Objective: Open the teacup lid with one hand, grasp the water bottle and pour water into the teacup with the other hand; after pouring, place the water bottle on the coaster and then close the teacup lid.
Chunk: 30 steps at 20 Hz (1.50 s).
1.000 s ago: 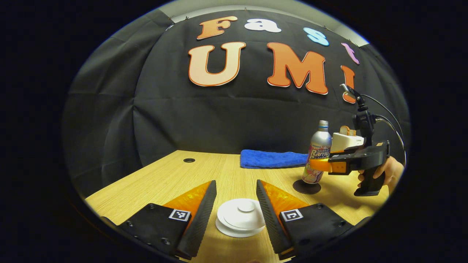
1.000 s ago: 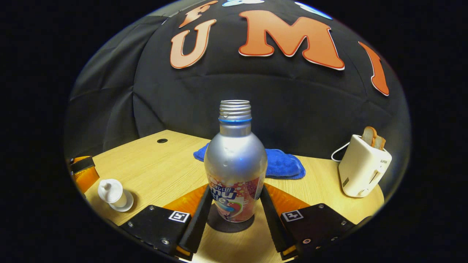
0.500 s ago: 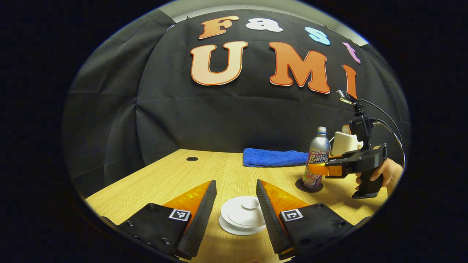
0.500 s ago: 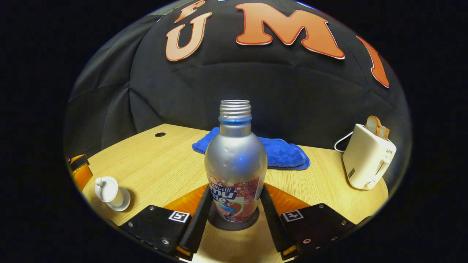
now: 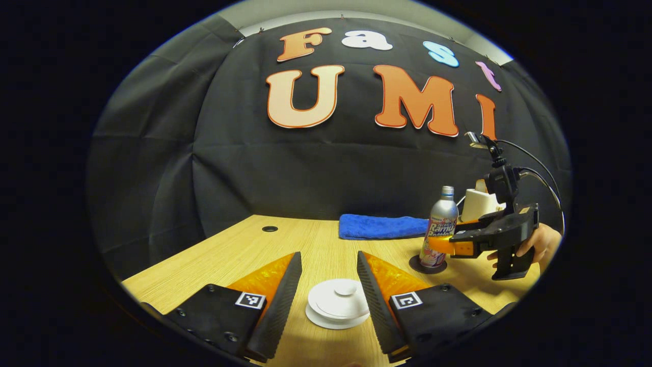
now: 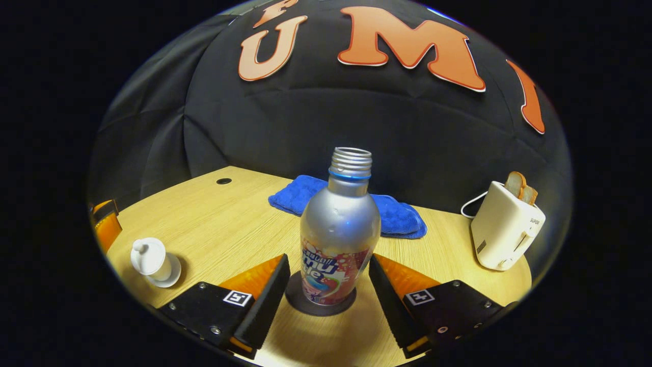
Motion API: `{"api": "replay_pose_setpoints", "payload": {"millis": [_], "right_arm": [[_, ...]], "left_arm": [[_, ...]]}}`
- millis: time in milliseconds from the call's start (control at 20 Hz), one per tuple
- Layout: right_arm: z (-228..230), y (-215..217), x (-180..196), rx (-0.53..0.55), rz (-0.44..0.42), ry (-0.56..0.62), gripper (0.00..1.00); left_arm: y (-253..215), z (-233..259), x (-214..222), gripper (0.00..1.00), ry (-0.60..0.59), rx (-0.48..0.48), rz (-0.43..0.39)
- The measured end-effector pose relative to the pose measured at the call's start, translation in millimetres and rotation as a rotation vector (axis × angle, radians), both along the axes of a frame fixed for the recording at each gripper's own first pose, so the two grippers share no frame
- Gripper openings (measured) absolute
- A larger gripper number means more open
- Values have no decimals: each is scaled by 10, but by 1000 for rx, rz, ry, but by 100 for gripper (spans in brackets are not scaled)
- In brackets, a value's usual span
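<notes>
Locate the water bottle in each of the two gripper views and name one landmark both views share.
Left gripper view: the water bottle stands far right on the table, upright on the dark coaster, beside the right gripper.
Right gripper view: the bottle stands at centre, upright on the coaster, with a gap to each finger.
Shared landmark: the blue towel, lying behind the bottle.

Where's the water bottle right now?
In the right gripper view the water bottle stands upright on the dark coaster, between the open right gripper fingers, with the blue towel behind it.
</notes>
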State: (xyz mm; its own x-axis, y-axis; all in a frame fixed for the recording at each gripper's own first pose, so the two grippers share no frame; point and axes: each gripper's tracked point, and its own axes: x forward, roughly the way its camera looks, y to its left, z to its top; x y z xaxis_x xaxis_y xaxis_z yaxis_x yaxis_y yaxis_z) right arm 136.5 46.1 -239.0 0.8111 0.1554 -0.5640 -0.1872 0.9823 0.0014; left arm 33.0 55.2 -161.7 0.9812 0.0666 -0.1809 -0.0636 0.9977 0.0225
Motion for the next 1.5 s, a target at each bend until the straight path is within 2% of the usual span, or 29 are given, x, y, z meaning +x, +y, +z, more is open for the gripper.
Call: {"api": "replay_pose_setpoints", "payload": {"millis": [250, 300, 400, 500, 650, 700, 900, 950, 1250, 1400, 1450, 1500], "right_arm": [[320, -164, -178, -5, -6, -60, 98], [411, -236, -203, -15, -14, -80, 98], [620, -341, -281, -16, -25, -129, 98], [859, -430, -352, -13, -30, -184, 98], [1236, -572, -481, -14, -46, -269, 98], [1340, -609, -529, -7, -52, -292, 98], [1738, -794, -732, 8, -84, -379, 97], [1829, -839, -777, 9, -91, -400, 97], [2155, -1102, -1071, -5, -144, -473, 97], [2280, -1165, -1227, -21, -164, -508, 97], [2348, -1162, -1281, -22, -165, -524, 100], [2391, -1152, -1320, -18, -167, -535, 97]], "left_arm": [[-50, 238, -55, 77, -47, -3, 17], [-72, 294, -62, 80, -56, -2, 20], [-124, 407, -106, 93, -75, 11, 22], [-185, 535, -117, 89, -96, 16, 23], [-278, 706, -152, 96, -122, 15, 20], [-308, 764, -167, 94, -131, 17, 18], [-421, 1025, -235, 99, -176, 20, 17], [-443, 1089, -250, 96, -190, 19, 13], [-557, 1417, -372, 100, -243, 36, 4], [-617, 1523, -418, 96, -258, 34, -4], [-630, 1558, -433, 99, -262, 36, -6], [-652, 1583, -436, 99, -265, 42, -7]]}}
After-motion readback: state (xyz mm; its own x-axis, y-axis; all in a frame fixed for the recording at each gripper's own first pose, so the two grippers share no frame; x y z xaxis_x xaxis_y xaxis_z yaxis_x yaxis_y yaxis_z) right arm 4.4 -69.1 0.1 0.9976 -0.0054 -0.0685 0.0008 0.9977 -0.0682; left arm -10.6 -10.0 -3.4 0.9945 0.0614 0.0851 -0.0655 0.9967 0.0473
